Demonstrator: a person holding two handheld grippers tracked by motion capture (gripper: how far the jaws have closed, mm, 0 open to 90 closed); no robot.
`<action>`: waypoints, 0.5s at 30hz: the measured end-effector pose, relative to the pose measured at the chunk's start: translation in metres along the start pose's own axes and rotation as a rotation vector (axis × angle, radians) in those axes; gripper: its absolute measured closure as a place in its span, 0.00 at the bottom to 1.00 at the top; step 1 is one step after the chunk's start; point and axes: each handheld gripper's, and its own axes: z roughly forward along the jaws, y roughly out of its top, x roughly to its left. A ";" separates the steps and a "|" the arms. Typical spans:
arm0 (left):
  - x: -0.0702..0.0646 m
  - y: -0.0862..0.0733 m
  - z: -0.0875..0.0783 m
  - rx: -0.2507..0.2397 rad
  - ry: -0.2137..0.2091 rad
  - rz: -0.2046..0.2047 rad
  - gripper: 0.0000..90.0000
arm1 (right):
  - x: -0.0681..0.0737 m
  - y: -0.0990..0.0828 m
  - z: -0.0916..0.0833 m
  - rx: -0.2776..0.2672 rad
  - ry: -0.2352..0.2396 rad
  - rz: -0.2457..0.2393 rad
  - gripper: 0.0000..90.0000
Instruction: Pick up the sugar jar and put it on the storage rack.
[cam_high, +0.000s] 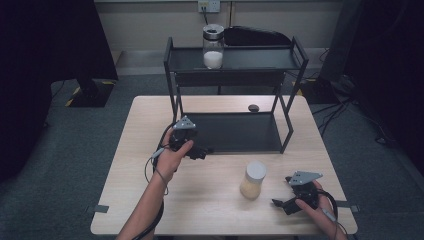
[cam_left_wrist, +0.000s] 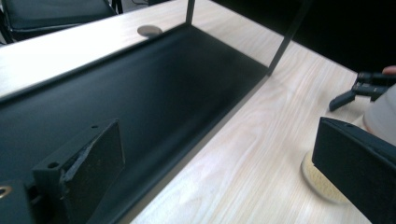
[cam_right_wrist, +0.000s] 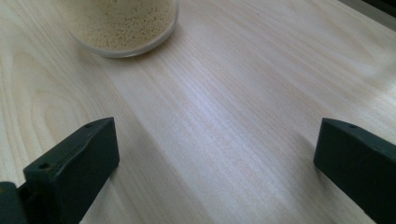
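Note:
A clear jar of pale yellow grains (cam_high: 253, 180) with a grey lid stands on the wooden table (cam_high: 210, 200), in front of a black two-tier rack (cam_high: 235, 132). A second jar (cam_high: 213, 47) holding white powder sits on the rack's top shelf. My left gripper (cam_high: 200, 152) is open at the lower shelf's front left corner; in its own view the left gripper (cam_left_wrist: 224, 172) has the shelf (cam_left_wrist: 140, 93) ahead and the grain jar (cam_left_wrist: 327, 182) by its right jaw. My right gripper (cam_high: 282, 204) is open, low over the table right of the jar. The right gripper (cam_right_wrist: 215, 163) faces the jar's base (cam_right_wrist: 123, 23), with bare wood between its jaws.
A black bag (cam_high: 255, 36) lies on the top shelf behind the white jar. A small dark round cap (cam_high: 253, 107) sits in the table behind the rack. Cables and dark stands (cam_high: 90, 90) are on the floor around the table. The right gripper (cam_left_wrist: 359, 91) appears far off in the left gripper view.

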 end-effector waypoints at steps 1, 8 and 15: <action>0.000 -0.003 0.001 0.005 0.003 0.000 0.02 | 0.000 0.000 0.000 0.000 0.000 0.000 0.00; -0.008 -0.017 0.003 0.025 0.020 0.023 0.02 | 0.000 0.000 0.000 0.000 0.000 0.001 0.00; -0.013 -0.035 0.005 0.025 0.026 0.022 0.02 | 0.000 0.000 0.000 0.000 0.000 0.000 0.00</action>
